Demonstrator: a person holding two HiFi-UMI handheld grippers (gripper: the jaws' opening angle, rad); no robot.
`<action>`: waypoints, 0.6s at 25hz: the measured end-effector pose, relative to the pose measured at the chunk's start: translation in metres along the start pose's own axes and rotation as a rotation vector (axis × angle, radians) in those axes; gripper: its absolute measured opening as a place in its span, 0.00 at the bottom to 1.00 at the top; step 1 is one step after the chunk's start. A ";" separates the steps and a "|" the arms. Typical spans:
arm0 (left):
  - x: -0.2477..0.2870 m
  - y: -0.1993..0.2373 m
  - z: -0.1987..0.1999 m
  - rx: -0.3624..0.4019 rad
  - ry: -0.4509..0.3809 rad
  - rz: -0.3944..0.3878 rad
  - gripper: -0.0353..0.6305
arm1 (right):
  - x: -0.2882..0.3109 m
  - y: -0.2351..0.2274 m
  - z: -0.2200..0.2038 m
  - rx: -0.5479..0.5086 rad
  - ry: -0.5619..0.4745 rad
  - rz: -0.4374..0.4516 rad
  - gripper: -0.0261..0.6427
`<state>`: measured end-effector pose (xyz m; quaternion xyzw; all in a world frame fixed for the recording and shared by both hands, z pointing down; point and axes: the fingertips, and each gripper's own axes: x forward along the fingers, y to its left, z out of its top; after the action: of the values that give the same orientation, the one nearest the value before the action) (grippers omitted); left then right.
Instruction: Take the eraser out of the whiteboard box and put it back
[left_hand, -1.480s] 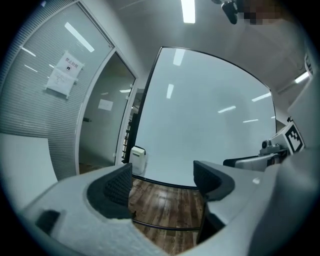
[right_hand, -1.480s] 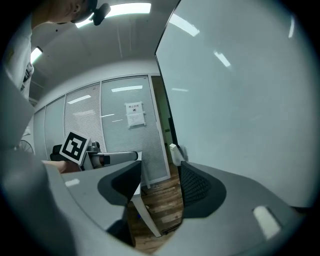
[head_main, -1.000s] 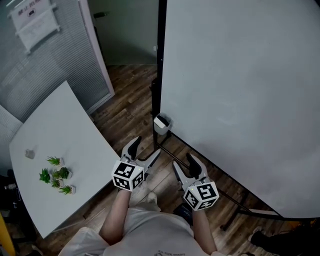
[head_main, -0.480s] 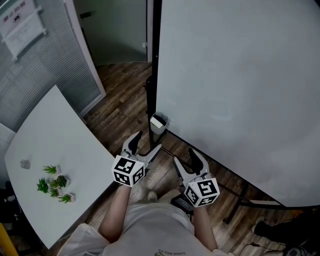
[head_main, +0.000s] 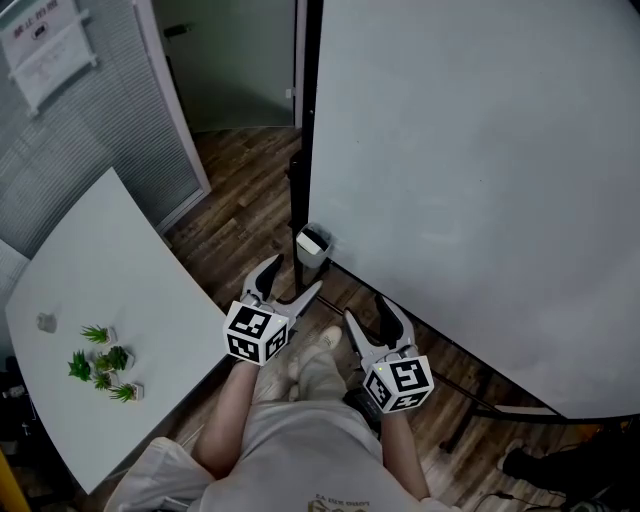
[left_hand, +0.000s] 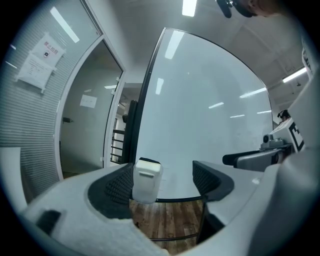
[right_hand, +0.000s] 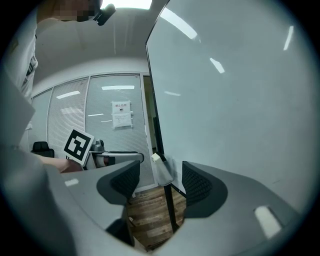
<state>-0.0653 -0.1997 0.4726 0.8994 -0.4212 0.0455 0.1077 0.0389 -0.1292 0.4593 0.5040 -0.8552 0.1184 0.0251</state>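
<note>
One big whiteboard (head_main: 470, 180) stood upright and filled most of the right side. Next to it was a white desk (head_main: 110, 270) with a few little green plants (head_main: 100, 360) on it, and a brown wooden floor (head_main: 240, 190) lay between them.

The person held both tools low in front of the board. The left gripper (head_main: 295, 276) had its jaws wide apart with nothing in them. The right gripper (head_main: 366, 310) had just been opening its jaws, and they stood wide too, with nothing between them.

A small white box (head_main: 312, 247) hung at the bottom left corner of the board. It was near the left gripper but not touching it. In the left gripper view the box looked close to the left jaw, yet the head view showed a gap. A dark top (head_main: 316, 240) peeked out of the box. I think that was the eraser, and it was not out yet.

The step in hand looked like reaching for the eraser. To do it well, one gripper should go above the box and line up its jaws on both sides of the dark top. It should keep them wide until they are around it and then close them softly. It should lift straight up so the little box does not get bumped or pulled off.
</note>
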 end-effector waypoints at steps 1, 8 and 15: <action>0.002 0.001 -0.001 0.002 0.005 0.003 0.60 | 0.000 -0.002 0.001 -0.002 -0.007 -0.005 0.42; 0.022 0.012 0.004 0.011 0.005 0.021 0.59 | 0.015 -0.015 0.009 0.002 -0.025 -0.010 0.42; 0.039 0.017 0.008 0.129 0.012 0.045 0.56 | 0.026 -0.019 0.013 0.004 -0.042 0.024 0.42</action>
<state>-0.0534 -0.2415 0.4748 0.8946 -0.4367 0.0804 0.0511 0.0439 -0.1635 0.4538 0.4959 -0.8614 0.1097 0.0046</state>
